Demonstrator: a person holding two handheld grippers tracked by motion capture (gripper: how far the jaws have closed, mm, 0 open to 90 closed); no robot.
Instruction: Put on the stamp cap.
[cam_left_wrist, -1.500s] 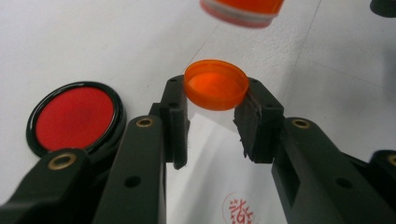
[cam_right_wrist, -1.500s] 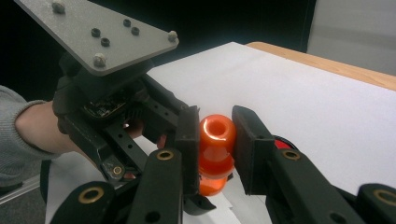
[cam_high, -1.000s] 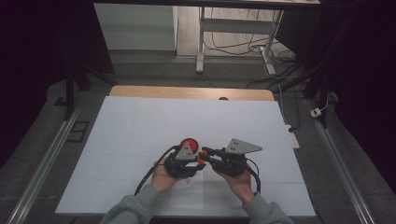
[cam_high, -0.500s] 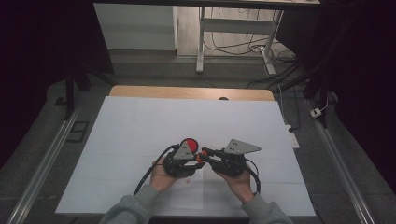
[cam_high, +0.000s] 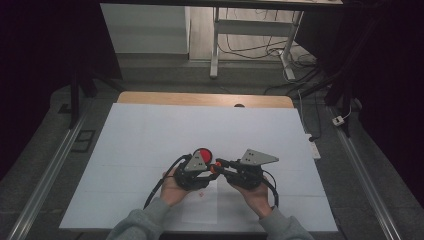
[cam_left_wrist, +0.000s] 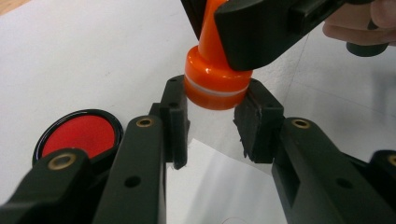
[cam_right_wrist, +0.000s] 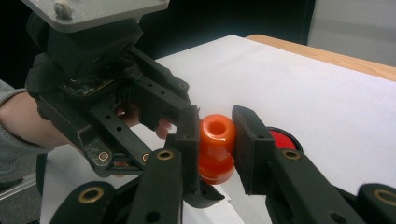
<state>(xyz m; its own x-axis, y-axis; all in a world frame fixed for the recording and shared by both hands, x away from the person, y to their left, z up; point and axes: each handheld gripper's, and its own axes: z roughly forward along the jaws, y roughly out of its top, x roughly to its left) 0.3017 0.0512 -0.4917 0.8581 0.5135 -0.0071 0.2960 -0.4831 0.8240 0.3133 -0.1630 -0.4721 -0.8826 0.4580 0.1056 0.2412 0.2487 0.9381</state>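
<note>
Table: wood top, bare strip showing along the far edge. A white sheet covers nearly all the rest. Red pad in a black case lies on the sheet, near-middle. Small paper slip lies flat on the sheet by the near edge, small red mark on it.

Dark room, grey floor, metal desk frame

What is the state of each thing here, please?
orange stamp: held off the table, gripped at both ends.
left gripper: shut on the stamp's wide base.
right gripper: shut on the stamp's handle.
red ink pad: lying open on the white sheet, untouched.
</note>
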